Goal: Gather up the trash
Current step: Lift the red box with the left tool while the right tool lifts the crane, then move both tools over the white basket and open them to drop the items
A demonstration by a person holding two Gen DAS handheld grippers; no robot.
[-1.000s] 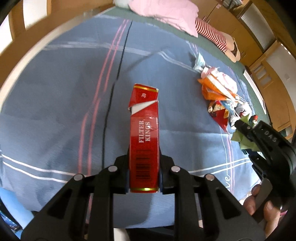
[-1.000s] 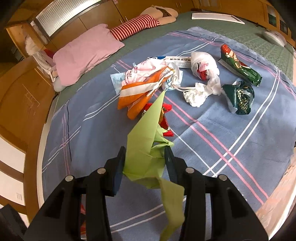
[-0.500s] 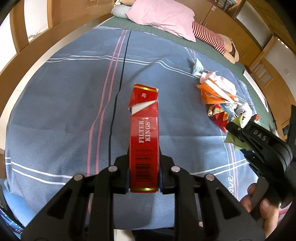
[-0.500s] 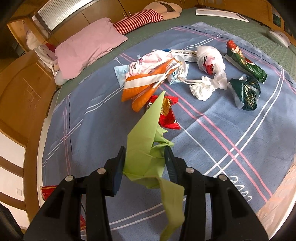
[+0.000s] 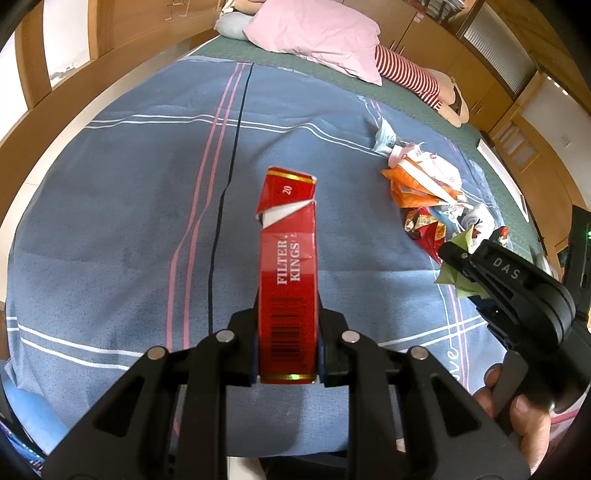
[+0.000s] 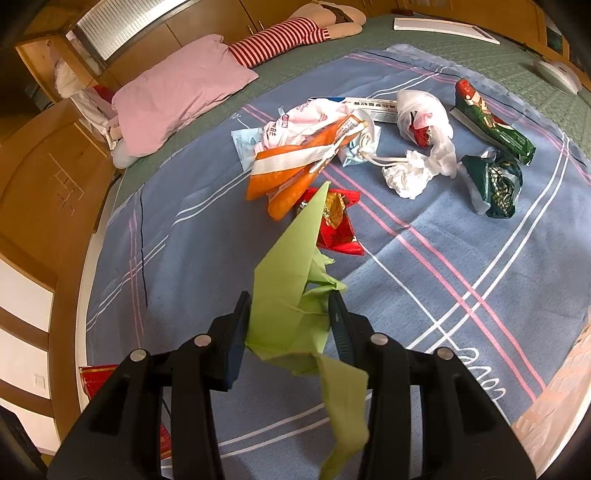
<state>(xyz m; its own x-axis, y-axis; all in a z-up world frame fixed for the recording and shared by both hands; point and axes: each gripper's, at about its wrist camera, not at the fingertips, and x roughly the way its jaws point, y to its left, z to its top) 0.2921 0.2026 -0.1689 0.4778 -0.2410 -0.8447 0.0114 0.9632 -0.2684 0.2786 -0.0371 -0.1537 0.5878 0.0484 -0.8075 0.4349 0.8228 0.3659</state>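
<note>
My left gripper is shut on a red cigarette pack marked FILTER KINGS, held upright above the blue striped blanket. My right gripper is shut on a folded green paper, whose tip points away and whose tail hangs down. In the left wrist view the right gripper shows at the right edge with the green paper and a hand below it. The red pack's edge shows at the lower left of the right wrist view.
Trash lies on the blanket ahead: orange and white bags, a red foil wrapper, a crumpled white tissue, a white plastic bag and two green snack bags. A pink pillow and a striped doll lie behind.
Both views have drifted back a little from the blanket, so more of it shows. Both grips are unchanged.
</note>
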